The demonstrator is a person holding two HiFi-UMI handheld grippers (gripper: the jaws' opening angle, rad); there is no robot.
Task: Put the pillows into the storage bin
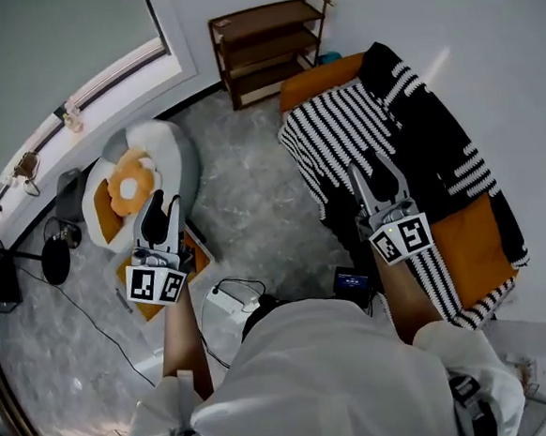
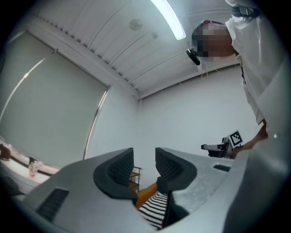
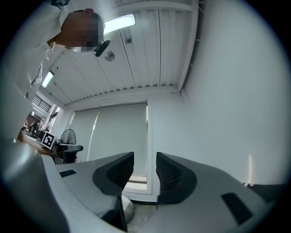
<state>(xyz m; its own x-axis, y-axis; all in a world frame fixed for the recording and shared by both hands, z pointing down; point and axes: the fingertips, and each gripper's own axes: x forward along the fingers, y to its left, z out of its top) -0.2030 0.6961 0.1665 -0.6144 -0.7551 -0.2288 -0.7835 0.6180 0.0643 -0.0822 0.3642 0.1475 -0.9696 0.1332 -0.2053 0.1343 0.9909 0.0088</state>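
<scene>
White shirt (image 1: pixel 323 378) in foreground, both grippers empty

Left gripper (image 1: pixel 162 210) and right gripper (image 1: pixel 373 176): jaws apart, nothing between. Striped pillow (image 1: pixel 337 132) on orange sofa (image 1: pixel 473 244) sits right under right gripper, so right is nearer. Probable bin, white tub (image 1: pixel 178 145) holding flower cushion (image 1: pixel 131 181), lies ahead of left. Floor between looks passable.

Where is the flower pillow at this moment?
In the head view, at left: the flower pillow lies in the white bin, just beyond the left gripper.
</scene>
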